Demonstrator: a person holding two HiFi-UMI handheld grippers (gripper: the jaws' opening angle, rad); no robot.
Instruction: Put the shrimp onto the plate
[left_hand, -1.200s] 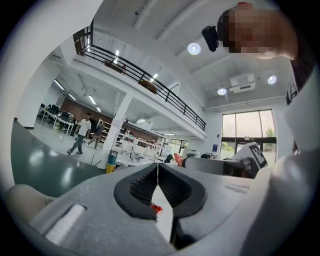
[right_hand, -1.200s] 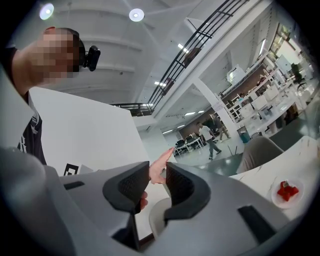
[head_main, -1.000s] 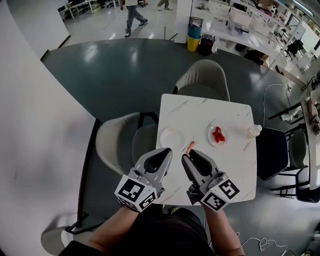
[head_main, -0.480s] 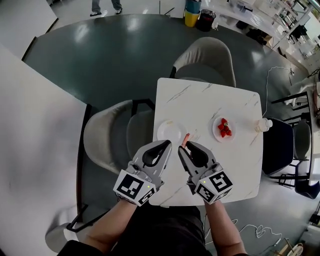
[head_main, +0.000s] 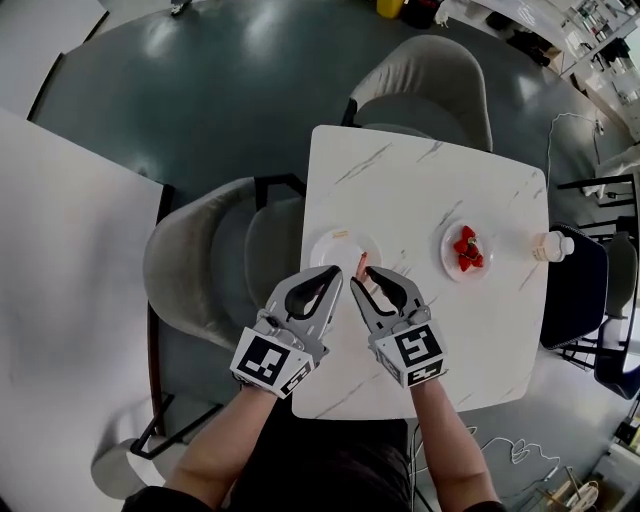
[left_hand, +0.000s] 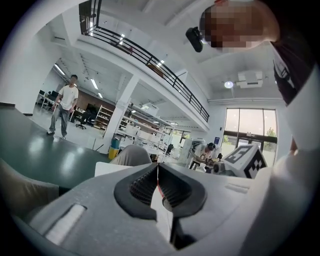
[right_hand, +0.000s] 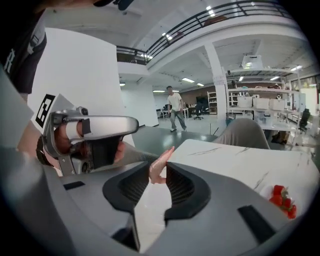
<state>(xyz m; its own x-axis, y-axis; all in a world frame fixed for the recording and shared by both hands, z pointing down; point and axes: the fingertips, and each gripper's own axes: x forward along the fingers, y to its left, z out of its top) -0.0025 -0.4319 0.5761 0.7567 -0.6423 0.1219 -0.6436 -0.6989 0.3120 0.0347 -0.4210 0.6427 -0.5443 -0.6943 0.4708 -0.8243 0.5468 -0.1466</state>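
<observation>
A pale pink shrimp (right_hand: 161, 159) sticks up between the jaws of my right gripper (right_hand: 159, 169), which is shut on it. In the head view the right gripper (head_main: 362, 277) holds the shrimp (head_main: 361, 264) just above the near right rim of an empty white plate (head_main: 338, 243) at the table's left side. My left gripper (head_main: 334, 274) hovers close beside it on the left. The left gripper (left_hand: 157, 169) has its jaws pressed together with nothing held.
The white marble table (head_main: 420, 190) carries a small plate of strawberries (head_main: 467, 250) at the right and a small bottle (head_main: 553, 244) near the right edge. Grey chairs (head_main: 200, 265) stand at the left and far sides. A person (right_hand: 175, 109) walks in the background.
Both grippers have moved forward over the table. The shrimp has gone from short of the empty plate to its near rim.
</observation>
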